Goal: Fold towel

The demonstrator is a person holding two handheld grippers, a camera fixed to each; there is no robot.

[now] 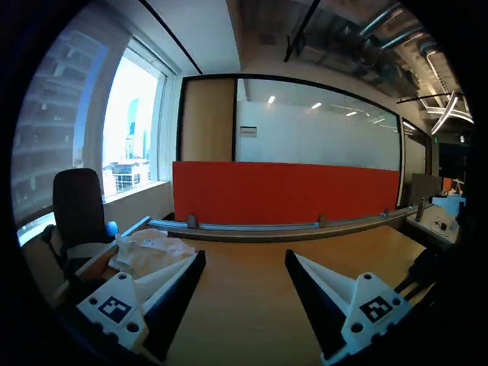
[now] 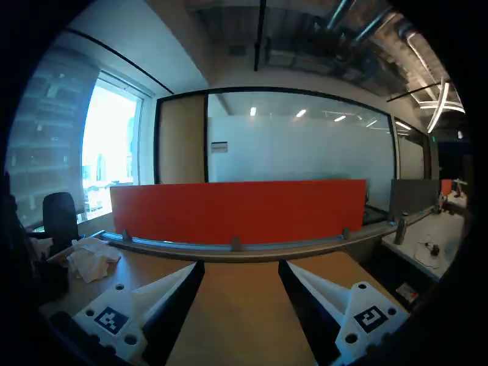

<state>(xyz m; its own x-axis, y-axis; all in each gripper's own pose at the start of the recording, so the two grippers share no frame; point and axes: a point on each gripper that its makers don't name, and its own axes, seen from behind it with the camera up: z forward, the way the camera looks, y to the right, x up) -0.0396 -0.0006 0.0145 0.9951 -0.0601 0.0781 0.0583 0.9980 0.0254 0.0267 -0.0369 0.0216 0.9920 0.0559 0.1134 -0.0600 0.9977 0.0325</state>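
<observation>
A crumpled pale towel (image 1: 149, 250) lies on the wooden desk (image 1: 256, 287) at its far left corner, near the window. In the right gripper view the same towel (image 2: 91, 257) sits at the far left. My left gripper (image 1: 244, 259) hovers over the desk, open, with nothing between its fingers; the towel is just beyond its left fingertip. My right gripper (image 2: 241, 265) is also open and empty, well to the right of the towel.
An orange divider panel (image 1: 283, 192) with a metal rail (image 1: 274, 227) closes off the desk's far edge. A black office chair (image 1: 76, 207) stands at the left by the window. Another desk (image 2: 433, 235) with small items lies to the right.
</observation>
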